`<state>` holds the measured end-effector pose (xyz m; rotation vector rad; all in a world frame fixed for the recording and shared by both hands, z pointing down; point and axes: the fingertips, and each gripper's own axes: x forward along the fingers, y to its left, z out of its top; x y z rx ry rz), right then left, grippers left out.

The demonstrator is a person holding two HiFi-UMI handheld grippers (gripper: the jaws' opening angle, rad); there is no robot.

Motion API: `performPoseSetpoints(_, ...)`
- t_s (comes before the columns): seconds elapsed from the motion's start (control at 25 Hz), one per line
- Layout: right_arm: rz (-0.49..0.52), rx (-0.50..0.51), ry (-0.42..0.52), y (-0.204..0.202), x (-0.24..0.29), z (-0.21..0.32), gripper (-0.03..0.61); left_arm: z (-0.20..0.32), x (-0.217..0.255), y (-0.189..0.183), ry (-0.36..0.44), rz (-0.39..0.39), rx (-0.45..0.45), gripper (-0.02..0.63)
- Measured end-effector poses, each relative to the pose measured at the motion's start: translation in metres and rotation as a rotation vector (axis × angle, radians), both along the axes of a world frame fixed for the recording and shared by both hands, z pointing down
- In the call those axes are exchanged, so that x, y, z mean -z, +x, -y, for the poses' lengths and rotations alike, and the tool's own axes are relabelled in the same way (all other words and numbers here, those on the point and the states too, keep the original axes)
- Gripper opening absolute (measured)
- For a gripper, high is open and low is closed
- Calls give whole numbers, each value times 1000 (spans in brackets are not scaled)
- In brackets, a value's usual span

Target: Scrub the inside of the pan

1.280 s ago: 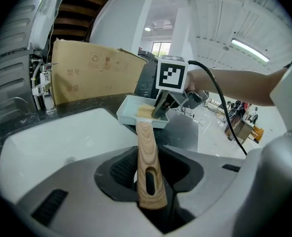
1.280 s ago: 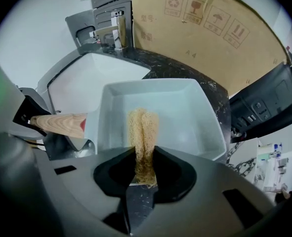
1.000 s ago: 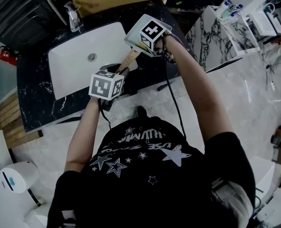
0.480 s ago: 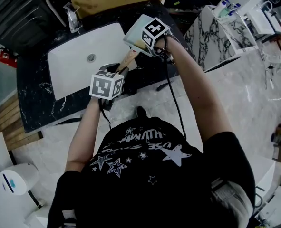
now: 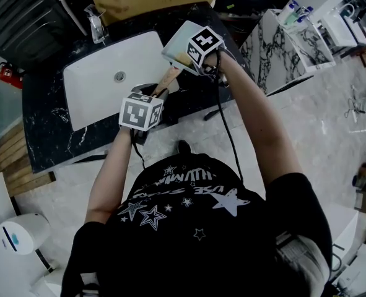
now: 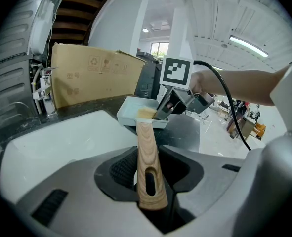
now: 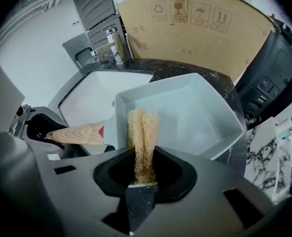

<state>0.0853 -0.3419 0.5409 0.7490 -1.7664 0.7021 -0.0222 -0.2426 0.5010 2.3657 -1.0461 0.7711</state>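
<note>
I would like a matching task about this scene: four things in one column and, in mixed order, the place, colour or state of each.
1. wooden pan handle
2. scrub pad
3. sink
4. cardboard box

A. white, set in the dark counter
B. clamped in the right tool
C. brown, standing beyond the sink
D. clamped in the left tool

Pairs: 1-D, 2-B, 3-A, 4-C
</note>
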Motion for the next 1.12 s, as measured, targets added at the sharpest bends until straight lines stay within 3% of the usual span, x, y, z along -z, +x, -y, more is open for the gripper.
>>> performPoseSetpoints(0.6, -68, 9, 100, 3, 15, 2, 87, 2, -2, 1, 10, 40, -17, 153)
performPoseSetpoints(0.84, -79, -8, 155, 7, 24, 3, 87, 3, 2, -2, 22, 19, -13, 201)
performPoseSetpoints(1.12, -69, -36, 237, 6, 41, 3, 87, 0, 8, -8, 34, -4, -9, 210)
